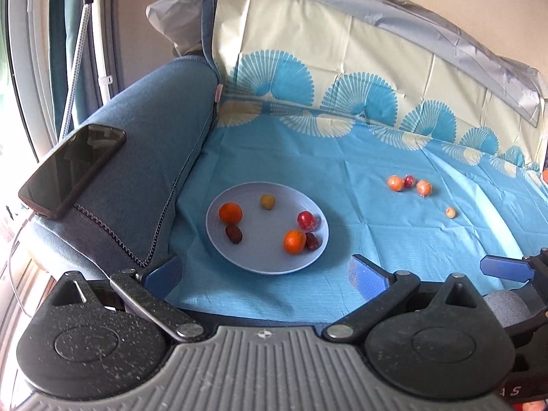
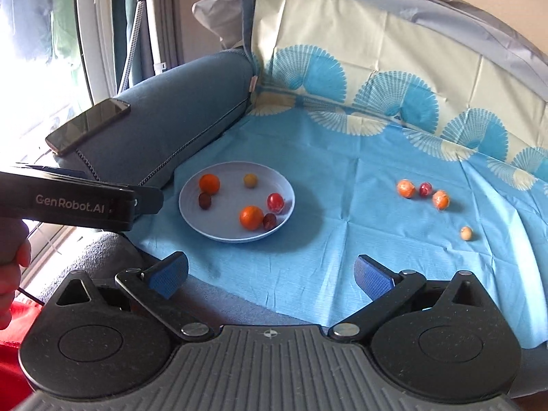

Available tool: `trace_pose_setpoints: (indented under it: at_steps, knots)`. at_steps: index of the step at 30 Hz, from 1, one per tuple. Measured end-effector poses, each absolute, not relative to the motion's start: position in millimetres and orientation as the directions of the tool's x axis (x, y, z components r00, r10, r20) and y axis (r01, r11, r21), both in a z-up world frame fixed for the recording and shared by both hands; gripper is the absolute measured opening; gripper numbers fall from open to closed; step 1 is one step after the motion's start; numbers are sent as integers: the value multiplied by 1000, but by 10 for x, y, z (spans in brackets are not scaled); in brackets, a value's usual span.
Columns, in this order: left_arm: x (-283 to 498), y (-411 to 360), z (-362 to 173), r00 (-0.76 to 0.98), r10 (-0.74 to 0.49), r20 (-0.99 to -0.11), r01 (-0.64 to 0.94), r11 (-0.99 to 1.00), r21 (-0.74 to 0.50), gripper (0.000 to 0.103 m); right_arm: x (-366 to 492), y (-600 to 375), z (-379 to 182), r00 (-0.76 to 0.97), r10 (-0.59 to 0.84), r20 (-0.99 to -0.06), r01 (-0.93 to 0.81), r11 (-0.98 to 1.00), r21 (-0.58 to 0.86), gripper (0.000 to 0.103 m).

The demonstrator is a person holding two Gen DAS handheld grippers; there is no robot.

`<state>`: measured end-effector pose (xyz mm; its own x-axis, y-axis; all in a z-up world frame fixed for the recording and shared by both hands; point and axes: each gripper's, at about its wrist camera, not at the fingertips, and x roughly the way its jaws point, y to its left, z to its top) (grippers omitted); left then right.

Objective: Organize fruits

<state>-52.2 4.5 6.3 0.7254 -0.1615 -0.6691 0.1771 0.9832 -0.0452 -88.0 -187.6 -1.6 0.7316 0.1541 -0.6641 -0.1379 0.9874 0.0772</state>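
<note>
While both of my hand-held grippers, left (image 1: 265, 275) and right (image 2: 270, 277), hang wide and empty over the blue cloth (image 1: 376, 239), I see six fruits on the plate (image 1: 263, 257) by the sofa armrest (image 1: 154, 157). Four wrapped fruits (image 2: 423, 191) lie loose on the cloth, well apart from the plate. A phone (image 1: 72, 171) rests on the armrest.

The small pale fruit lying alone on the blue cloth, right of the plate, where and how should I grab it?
Grip the small pale fruit across its middle, coming from above with the right tool, which is open. It is round with no stem showing, sits apart from the wrapped fruits, and the cloth around it leaves room.
</note>
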Motion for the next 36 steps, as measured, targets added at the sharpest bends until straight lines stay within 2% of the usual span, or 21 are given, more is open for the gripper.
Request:
trace_pose_setpoints:
  at_steps: [11,36]
  knots:
    - [-608,37,142,747,-172,-642,193,980,-38,103,-932,-1849,7,740,153,-655,-139,988,73,102]
    - [-578,-44,170,735,-170,-657,216,976,-11,103,-893,-1888,-30,728,161,-666,-120,987,106,102]
